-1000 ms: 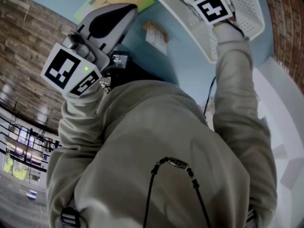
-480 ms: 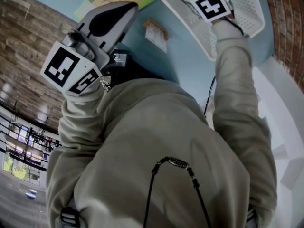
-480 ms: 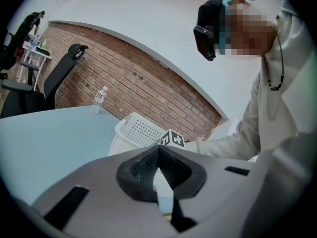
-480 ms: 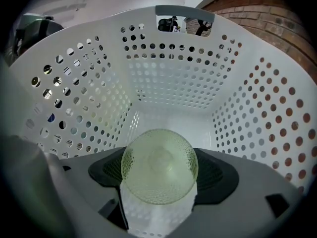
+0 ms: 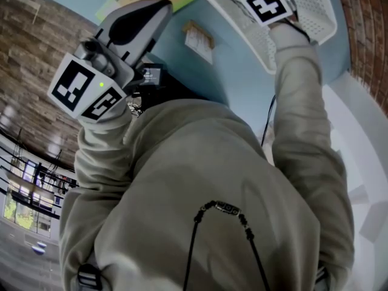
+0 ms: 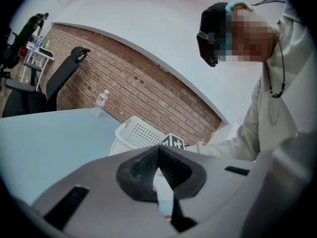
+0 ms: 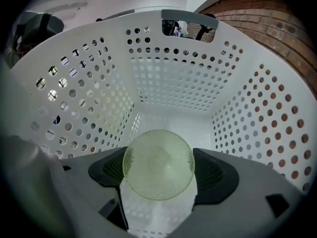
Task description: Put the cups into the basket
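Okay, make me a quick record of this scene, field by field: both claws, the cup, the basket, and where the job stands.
right claw: shut on the green cup, reaching down into the basket
left claw: shut, nothing in it, held above the blue table
green cup: translucent, dimpled, gripped between the pads
basket: white, perforated walls, stands on the blue table
water bottle: upright on the table, beyond the basket
job status: cup is within the basket walls, not yet released

Brick wall (image 6: 148, 88) from 10 to 3 o'clock in the left gripper view, white ceiling (image 6: 124, 14) above, black office chair (image 6: 62, 81) at 9 o'clock, pale blue table (image 6: 44, 138) beneath, windows (image 5: 21, 208) at 8 o'clock in the head view
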`<state>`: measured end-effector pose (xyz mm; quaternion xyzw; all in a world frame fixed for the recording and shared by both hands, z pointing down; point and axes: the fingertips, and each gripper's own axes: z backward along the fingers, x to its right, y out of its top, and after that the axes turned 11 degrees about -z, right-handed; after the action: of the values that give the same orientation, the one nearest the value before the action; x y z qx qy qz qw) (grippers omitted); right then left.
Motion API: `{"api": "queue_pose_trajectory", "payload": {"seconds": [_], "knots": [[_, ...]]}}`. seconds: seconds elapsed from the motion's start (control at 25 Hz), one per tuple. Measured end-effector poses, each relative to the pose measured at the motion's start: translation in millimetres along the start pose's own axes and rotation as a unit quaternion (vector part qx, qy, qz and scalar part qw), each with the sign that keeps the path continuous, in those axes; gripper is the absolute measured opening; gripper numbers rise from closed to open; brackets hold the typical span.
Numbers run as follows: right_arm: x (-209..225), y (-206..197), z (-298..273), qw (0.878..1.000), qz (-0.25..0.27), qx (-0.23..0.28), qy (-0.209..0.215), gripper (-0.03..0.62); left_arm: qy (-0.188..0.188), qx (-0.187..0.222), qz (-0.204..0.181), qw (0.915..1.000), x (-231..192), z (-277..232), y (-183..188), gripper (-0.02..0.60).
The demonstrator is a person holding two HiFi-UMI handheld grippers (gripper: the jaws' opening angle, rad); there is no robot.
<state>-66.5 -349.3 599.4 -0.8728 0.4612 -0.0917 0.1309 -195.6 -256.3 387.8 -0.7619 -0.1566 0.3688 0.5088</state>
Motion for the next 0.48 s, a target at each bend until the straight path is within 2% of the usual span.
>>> {"api": "queue_pose_trajectory", "payload": {"seconds": [0.48], "knots": [[2.5, 20.9, 57.8, 0.998, 0.001, 0.047, -0.038, 0.391, -0.002, 0.001, -0.032, 0.9995, 26.1, 6.4, 11.6, -0.002]]}}
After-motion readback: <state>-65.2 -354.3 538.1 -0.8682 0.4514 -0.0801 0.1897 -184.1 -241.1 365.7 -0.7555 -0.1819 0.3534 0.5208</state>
